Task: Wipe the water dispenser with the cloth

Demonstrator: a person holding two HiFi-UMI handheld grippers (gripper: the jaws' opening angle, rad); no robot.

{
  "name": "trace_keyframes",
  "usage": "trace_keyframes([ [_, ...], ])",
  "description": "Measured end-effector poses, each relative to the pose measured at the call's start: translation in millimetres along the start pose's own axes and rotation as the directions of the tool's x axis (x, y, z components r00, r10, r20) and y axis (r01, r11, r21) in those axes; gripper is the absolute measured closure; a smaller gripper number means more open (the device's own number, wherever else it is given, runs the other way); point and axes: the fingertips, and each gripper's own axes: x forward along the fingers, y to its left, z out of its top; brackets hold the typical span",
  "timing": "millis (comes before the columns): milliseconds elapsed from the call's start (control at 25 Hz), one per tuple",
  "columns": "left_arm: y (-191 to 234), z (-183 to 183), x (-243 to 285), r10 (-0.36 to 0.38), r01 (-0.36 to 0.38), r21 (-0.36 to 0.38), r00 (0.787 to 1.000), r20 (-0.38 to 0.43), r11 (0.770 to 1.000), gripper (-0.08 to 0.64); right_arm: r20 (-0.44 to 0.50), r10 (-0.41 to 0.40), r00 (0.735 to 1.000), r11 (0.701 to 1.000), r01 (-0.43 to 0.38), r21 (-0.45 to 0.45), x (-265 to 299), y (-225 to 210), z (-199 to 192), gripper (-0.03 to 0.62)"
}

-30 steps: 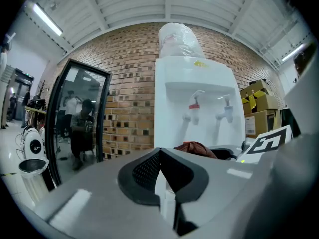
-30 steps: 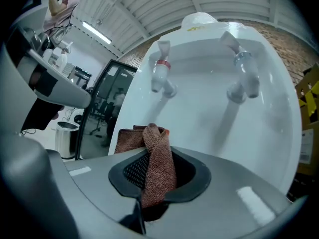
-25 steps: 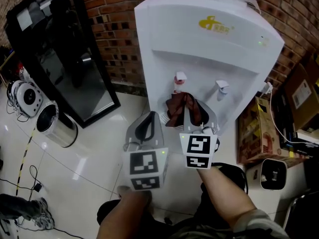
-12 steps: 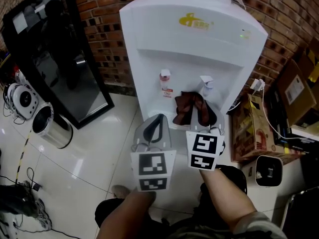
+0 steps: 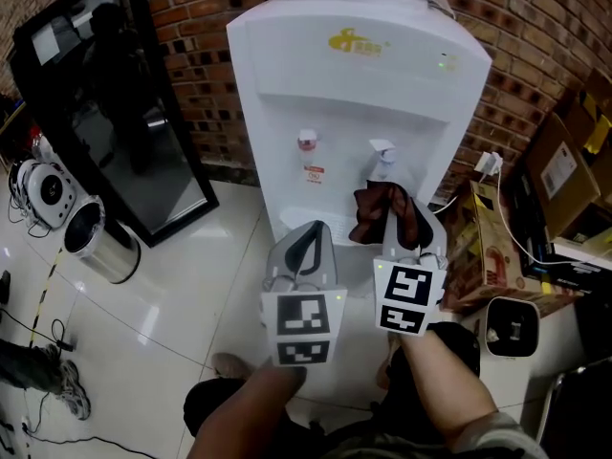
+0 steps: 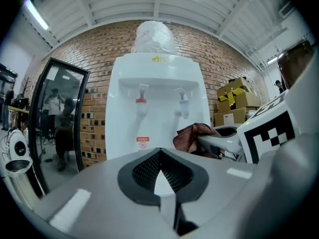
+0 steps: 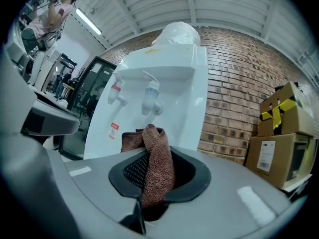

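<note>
Now the brown cloth [image 5: 386, 214] is pinched in the right tongs [image 5: 405, 226], just below the right tap [image 5: 381, 151].

Its strip runs lengthwise between the jaws and folds over past their tips, pointing at the water dispenser [image 5: 354, 75]; contact with the front cannot be told. The left tongs [image 5: 309, 229] sit clenched and empty just beside it. A cardboard box [image 5: 483, 256] crowds the dispenser's right edge, while bare floor [image 5: 191, 275] lies open on its left, before the black cabinet [image 5: 124, 113].
</note>
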Motion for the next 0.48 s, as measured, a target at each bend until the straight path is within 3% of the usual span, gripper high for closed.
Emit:
trace_keyframes([
  [480,-31.5,-4.3,-3.3,-0.027,0.027,0.003,1.0,-0.004,1.0,0.56,-0.028,-0.048,0.998,0.999,0.049,0.024,-24.2,-46.8,-10.8,0.506],
])
